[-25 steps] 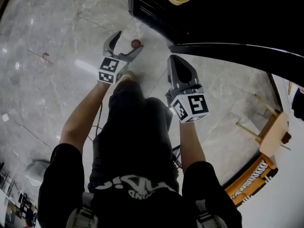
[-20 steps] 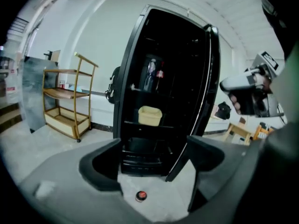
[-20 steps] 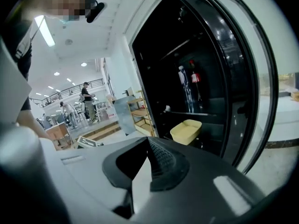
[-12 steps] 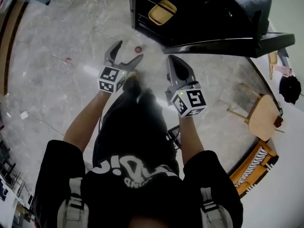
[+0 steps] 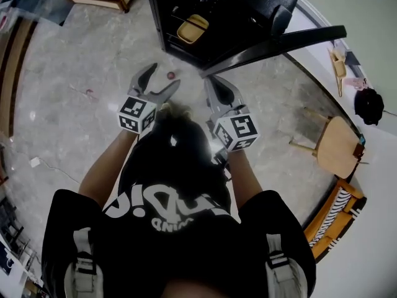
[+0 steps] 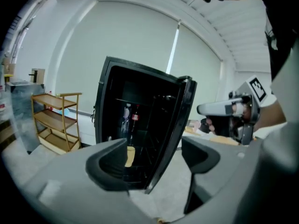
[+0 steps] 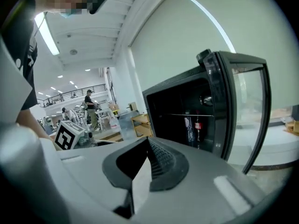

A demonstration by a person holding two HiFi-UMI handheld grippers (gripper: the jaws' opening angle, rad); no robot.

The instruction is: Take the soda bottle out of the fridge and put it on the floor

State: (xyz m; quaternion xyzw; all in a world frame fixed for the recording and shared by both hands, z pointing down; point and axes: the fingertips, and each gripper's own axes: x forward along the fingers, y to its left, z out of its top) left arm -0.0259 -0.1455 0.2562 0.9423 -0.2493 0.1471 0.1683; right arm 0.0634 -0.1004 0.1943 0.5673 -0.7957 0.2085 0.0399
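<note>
Polished marble-look floor (image 5: 62, 123) — glossy black fridge (image 5: 248, 5), pale wooden chair (image 5: 338, 148).

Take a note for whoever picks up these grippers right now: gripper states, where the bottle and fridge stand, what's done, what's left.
Left gripper: open, empty; its jaws have just been closing a little.
Right gripper: shut, empty.
Both point at the fridge, whose door is open.
Soda bottle: most likely the small red-capped thing standing on the floor before the fridge, seen from above.
Done: bottle apparently out and set down.
Left: probably nothing; two other bottles stand inside, and the door may want closing.
</note>
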